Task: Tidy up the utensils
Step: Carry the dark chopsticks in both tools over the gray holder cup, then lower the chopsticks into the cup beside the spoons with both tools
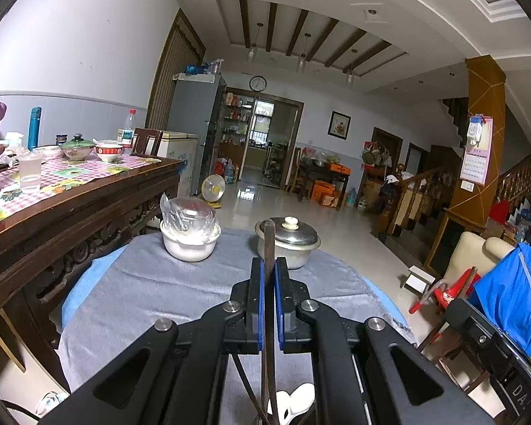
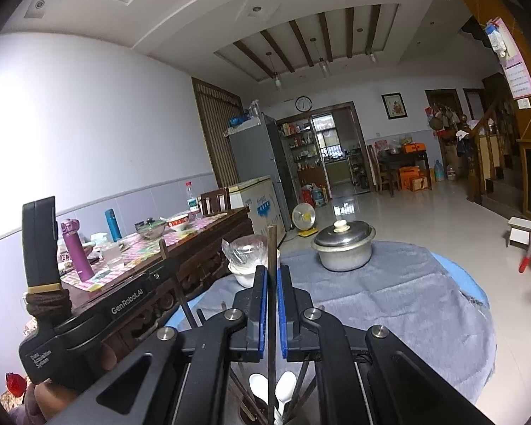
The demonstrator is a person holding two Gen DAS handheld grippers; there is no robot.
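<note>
My left gripper [image 1: 269,264] is shut on a dark wooden chopstick [image 1: 269,241] that stands upright between its blue pads. Below those jaws, white spoons [image 1: 295,402] show at the picture's lower edge. In the right wrist view my right gripper [image 2: 272,271] is likewise shut on an upright dark chopstick [image 2: 272,244]. Under it stand white spoons [image 2: 260,386] and several dark chopsticks [image 2: 301,379], bunched together. The left gripper's black body [image 2: 124,304] shows at the left of that view, a hand beneath it.
A round table under a grey cloth [image 1: 152,290] carries a white bowl with a plastic-wrapped lid [image 1: 189,244] and a lidded metal pot [image 1: 288,242]. A carved wooden table [image 1: 88,194] with bottles and bowls stands to the left. A red tricycle [image 1: 442,297] and a chair stand to the right.
</note>
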